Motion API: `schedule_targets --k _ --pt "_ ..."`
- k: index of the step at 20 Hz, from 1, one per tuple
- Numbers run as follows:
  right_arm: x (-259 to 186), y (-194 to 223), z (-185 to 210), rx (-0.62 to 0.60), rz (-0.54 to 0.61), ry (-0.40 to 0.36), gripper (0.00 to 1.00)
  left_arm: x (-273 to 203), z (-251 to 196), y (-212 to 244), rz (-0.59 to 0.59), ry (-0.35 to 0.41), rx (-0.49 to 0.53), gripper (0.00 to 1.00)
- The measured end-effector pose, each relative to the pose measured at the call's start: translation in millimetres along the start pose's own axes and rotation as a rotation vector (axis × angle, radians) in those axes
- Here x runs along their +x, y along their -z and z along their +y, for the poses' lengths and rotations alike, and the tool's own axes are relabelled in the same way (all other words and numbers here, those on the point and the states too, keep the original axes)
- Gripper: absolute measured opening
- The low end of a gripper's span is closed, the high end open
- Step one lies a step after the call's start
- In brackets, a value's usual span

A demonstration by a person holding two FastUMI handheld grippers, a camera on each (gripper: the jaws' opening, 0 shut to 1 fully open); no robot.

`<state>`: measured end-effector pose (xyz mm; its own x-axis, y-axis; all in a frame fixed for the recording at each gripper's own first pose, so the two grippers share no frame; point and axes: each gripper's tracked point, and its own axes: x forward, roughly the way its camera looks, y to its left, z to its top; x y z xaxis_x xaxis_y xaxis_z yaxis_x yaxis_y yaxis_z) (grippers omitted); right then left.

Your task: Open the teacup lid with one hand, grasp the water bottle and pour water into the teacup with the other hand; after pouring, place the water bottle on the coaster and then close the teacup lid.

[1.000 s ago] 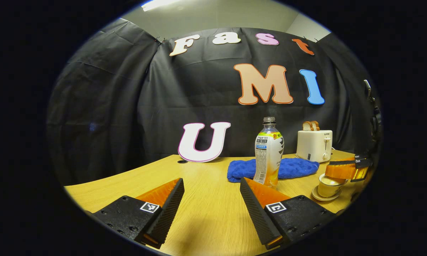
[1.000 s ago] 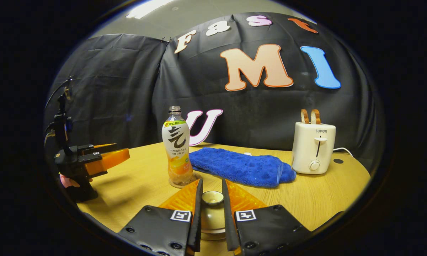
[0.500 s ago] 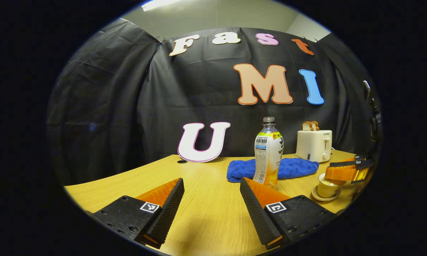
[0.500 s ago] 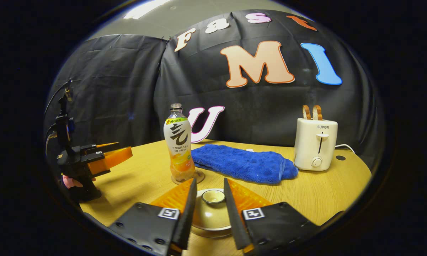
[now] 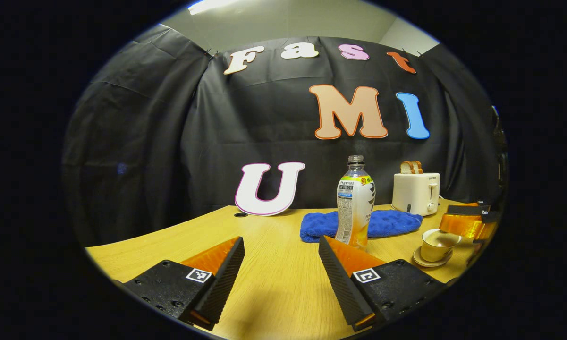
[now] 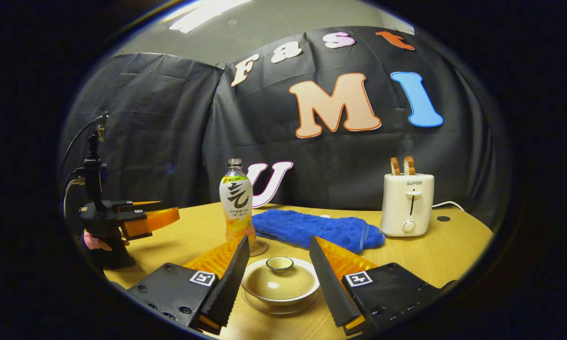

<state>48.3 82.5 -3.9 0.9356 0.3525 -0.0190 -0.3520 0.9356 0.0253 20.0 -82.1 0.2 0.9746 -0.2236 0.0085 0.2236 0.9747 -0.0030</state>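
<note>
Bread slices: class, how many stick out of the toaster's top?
2. Both bread slices stand side by side in the white toaster, at the table's back right, beyond the blue towel.

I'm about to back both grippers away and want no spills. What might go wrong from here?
1. The right gripper is open, its fingers flanking the beige lidded ceramic teacup on its saucer; a sideways pull might clip the lid.
2. The uncapped clear plastic bottle of orange drink stands on a small round coaster just behind; a bump could tip it.
3. The left gripper is open near that bottle too.
</note>
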Motion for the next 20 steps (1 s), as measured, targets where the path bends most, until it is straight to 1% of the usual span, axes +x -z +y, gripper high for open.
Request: schedule_targets --k 1,3,5,6,9,10,12,13,14,15,17,18,19,20 --pt "-2 -1 -2 -0.014 -0.006 0.010 0.80 -1 0 -1 0.000 0.000 0.000 0.93" --pt "-9 1 -8 -0.011 -0.007 0.033 0.88 0 -1 0 0.000 0.003 0.000 0.92" --pt "-20 -2 -21 -0.013 -0.015 0.091 0.80 0 -1 -1 0.000 0.004 0.000 0.92" --pt "-27 -2 -25 -0.016 -0.013 0.116 0.80 0 -1 0 0.000 0.004 0.000 0.92" --pt "-46 -4 -47 -0.019 -0.019 0.209 0.87 0 0 -1 -0.001 0.004 0.001 0.92" --pt "-53 -4 -55 -0.019 -0.022 0.245 0.85 0 0 -1 -0.001 0.004 0.001 0.92" --pt "-63 -5 -68 -0.020 -0.025 0.307 0.85 0 0 -1 -0.001 0.004 0.001 0.92" --pt "-67 -6 -75 -0.022 -0.027 0.333 0.94 0 0 -1 -0.001 0.004 0.001 0.93" --pt "-70 -7 -82 -0.023 -0.027 0.362 0.89 0 0 -1 -0.001 0.003 0.001 0.92" --pt "-73 -6 -89 -0.024 -0.029 0.394 0.93 0 0 -1 -0.001 0.002 0.001 0.92" --pt "-80 -7 -102 -0.026 -0.031 0.458 0.91 0 0 0 -0.001 0.000 0.002 0.92" --pt "-83 -9 -108 -0.027 -0.035 0.490 0.94 0 1 -1 -0.001 -0.002 0.002 0.92" --pt "-86 -9 -113 -0.028 -0.034 0.515 0.94 0 1 -1 -0.001 -0.003 0.002 0.92" --pt "-88 -9 -116 -0.029 -0.036 0.537 0.98 0 1 -1 -0.001 -0.005 0.003 0.92"
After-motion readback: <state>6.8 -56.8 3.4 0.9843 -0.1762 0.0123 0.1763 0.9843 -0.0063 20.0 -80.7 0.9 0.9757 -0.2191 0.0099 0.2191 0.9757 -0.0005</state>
